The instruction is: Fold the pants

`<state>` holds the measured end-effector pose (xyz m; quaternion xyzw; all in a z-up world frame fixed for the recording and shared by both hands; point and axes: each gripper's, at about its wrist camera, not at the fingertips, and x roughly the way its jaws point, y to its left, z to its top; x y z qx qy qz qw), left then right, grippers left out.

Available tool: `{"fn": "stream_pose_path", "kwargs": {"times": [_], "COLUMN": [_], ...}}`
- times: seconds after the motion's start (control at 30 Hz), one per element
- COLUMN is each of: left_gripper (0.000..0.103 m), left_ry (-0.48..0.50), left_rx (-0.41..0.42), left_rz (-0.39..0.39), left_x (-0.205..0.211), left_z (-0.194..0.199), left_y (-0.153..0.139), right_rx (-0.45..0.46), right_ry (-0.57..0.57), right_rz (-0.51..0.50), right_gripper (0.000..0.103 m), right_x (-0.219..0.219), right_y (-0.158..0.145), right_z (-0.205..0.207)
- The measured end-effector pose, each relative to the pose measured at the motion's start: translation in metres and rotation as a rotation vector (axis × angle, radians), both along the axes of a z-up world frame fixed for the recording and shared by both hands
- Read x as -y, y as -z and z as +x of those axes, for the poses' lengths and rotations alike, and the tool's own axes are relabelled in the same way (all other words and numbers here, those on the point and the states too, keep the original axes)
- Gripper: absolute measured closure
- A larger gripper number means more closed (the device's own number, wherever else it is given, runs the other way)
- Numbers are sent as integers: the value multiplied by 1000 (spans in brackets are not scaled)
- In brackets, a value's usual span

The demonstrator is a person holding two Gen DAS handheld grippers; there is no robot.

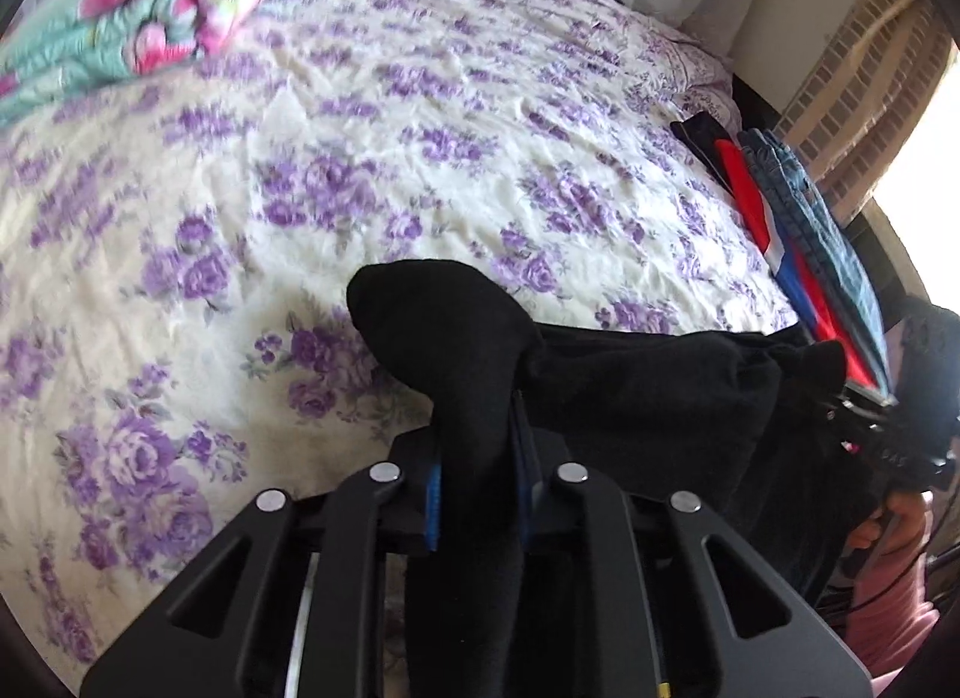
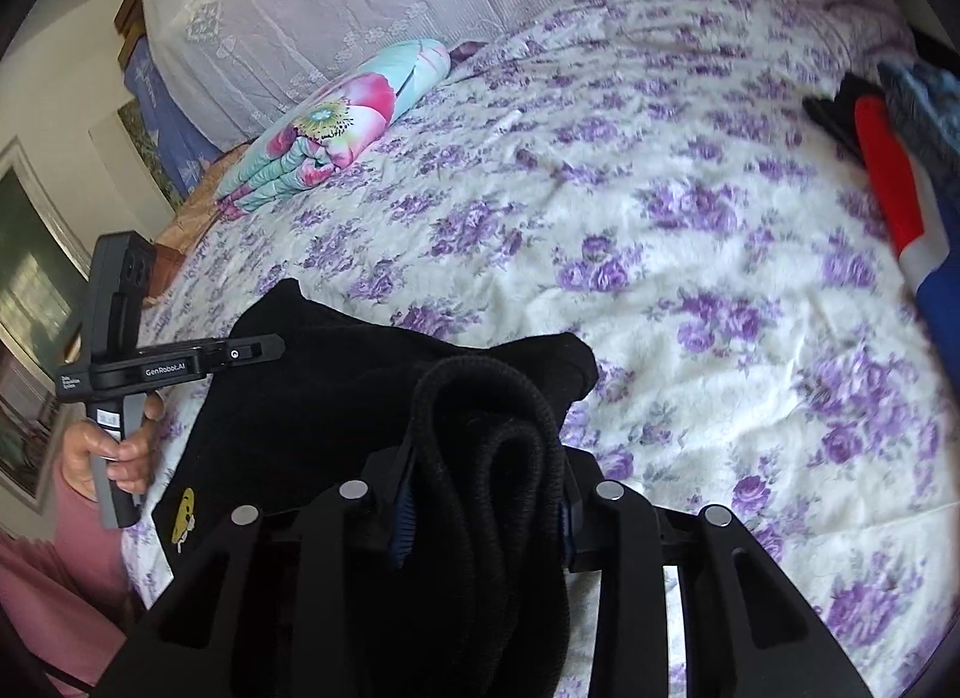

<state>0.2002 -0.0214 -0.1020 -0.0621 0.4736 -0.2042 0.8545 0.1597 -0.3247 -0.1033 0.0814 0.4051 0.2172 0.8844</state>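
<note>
The black pants hang stretched between both grippers above the near edge of the bed. My left gripper is shut on a bunch of the black fabric, which sticks up past the fingers. My right gripper is shut on the ribbed waistband of the pants. A small yellow patch shows on the cloth. In the right wrist view the left gripper holds the pants' far corner at left. The right gripper shows at the right edge of the left wrist view.
The bed has a white cover with purple flowers. A folded turquoise and pink quilt lies at its far left. A stack of folded clothes, red, blue and denim, lies along the right edge. Pillows lie at the head.
</note>
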Motion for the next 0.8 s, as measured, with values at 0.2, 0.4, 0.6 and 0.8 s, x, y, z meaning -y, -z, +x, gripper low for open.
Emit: {"fn": "stream_pose_path", "kwargs": {"times": [0.2,0.4,0.6,0.8], "left_gripper": [89,90,90,90], "left_ry": [-2,-20,-44,-74], "left_rx": [74,120,191,276], "left_rz": [29,0,32,92], "left_x": [0,-13,-25,-29], "left_z": [-13,-18,0,47], "left_y": [-17,-39,-70,-104], "right_rx": [82,141,216,280], "right_ry": [0,-1,-14,-4], "right_rz": [-51,-52,-85,-151], "right_gripper": [69,70,70,71], "right_x": [-6,-16,-35,-55], "right_y": [-21,-45,-77,-105], "right_z": [-14,-11,18,74]}}
